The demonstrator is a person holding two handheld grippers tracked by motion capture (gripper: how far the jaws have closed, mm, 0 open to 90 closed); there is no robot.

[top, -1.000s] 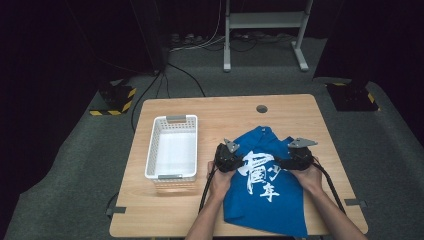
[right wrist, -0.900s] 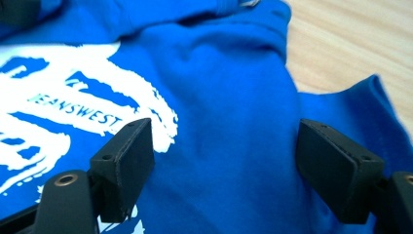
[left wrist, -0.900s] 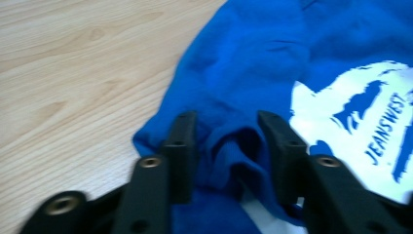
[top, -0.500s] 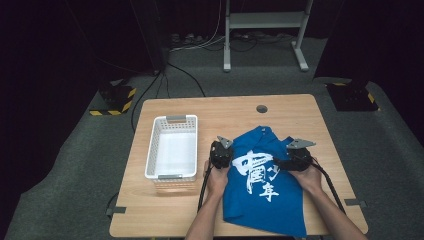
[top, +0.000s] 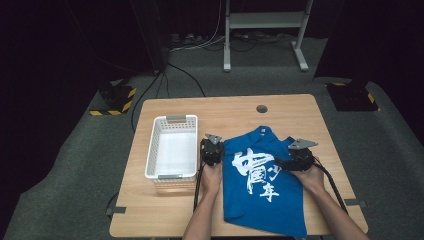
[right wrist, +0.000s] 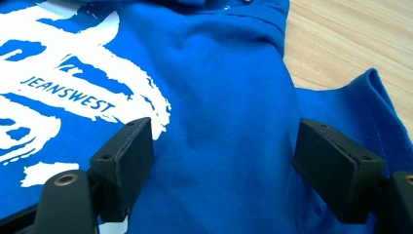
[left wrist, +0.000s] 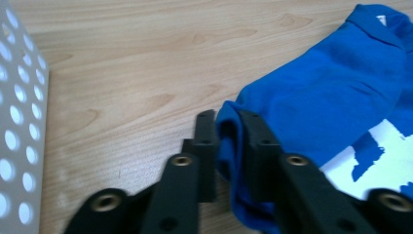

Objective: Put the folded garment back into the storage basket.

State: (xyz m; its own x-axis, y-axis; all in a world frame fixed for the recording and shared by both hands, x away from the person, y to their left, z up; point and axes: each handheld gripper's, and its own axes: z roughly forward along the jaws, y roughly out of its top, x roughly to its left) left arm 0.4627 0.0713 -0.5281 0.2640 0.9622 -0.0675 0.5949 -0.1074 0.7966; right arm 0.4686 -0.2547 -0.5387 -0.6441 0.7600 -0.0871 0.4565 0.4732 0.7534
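A blue T-shirt (top: pixel 265 205) with a white print lies on the right half of the wooden table (top: pixel 225 107), collar away from me. My left gripper (top: pixel 212 148) is at the shirt's left edge. In the left gripper view a fold of the blue cloth (left wrist: pixel 331 97) sits between the pads of the left gripper (left wrist: pixel 226 122) and touches both; the jaws have just been opening a little. My right gripper (top: pixel 295 157) rests on the shirt's right shoulder. In the right gripper view it (right wrist: pixel 224 146) stands wide open over flat cloth (right wrist: pixel 219 87).
A white perforated basket (top: pixel 172 120) stands empty left of the shirt, its wall (left wrist: pixel 19 122) close to the left gripper. Bare wood (left wrist: pixel 122 58) lies between basket and shirt. A round hole (top: pixel 261 108) is near the table's far edge.
The left gripper has slid left toward the basket, to the shirt's left edge. The right gripper has stayed where it was.
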